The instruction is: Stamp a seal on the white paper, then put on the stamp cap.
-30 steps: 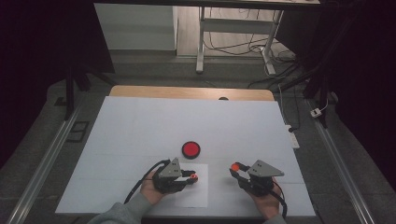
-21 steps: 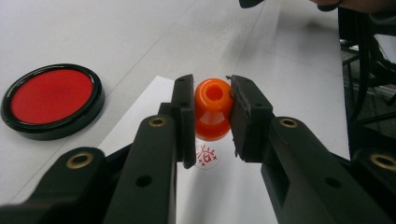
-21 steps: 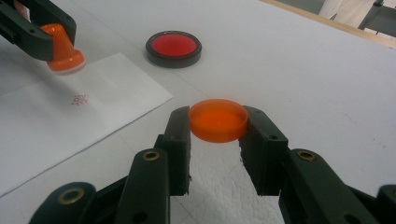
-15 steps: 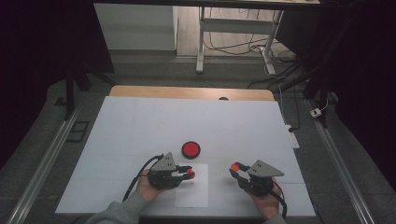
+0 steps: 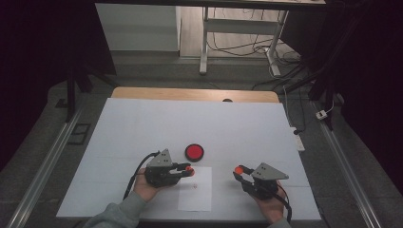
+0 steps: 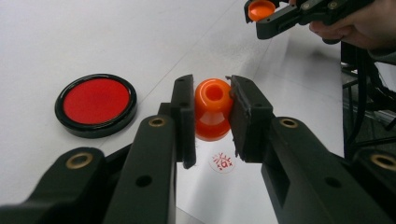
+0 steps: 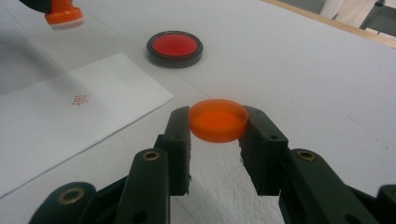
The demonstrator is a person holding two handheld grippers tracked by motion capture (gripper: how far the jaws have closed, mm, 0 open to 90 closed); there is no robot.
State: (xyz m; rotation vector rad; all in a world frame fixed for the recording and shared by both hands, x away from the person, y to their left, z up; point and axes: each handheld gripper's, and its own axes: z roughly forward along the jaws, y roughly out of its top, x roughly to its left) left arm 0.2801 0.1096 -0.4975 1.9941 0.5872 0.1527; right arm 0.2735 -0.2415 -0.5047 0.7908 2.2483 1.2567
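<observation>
The left gripper (image 6: 212,116) is clamping its jaws on the small orange plastic stamp (image 6: 213,108), holding it just above the white paper sheet (image 5: 196,189), over the red printed mark (image 6: 222,161). The right gripper (image 7: 217,140) is pinching the round orange plastic cap (image 7: 218,119) at 3 o'clock from the sheet on the white worktop (image 5: 142,123). The black-rimmed red ink pad (image 5: 194,152) is sitting at 12 o'clock from the sheet. Risk: a tilted stamp is likely to meet the cap off-centre and slip, smearing wet ink.
</observation>
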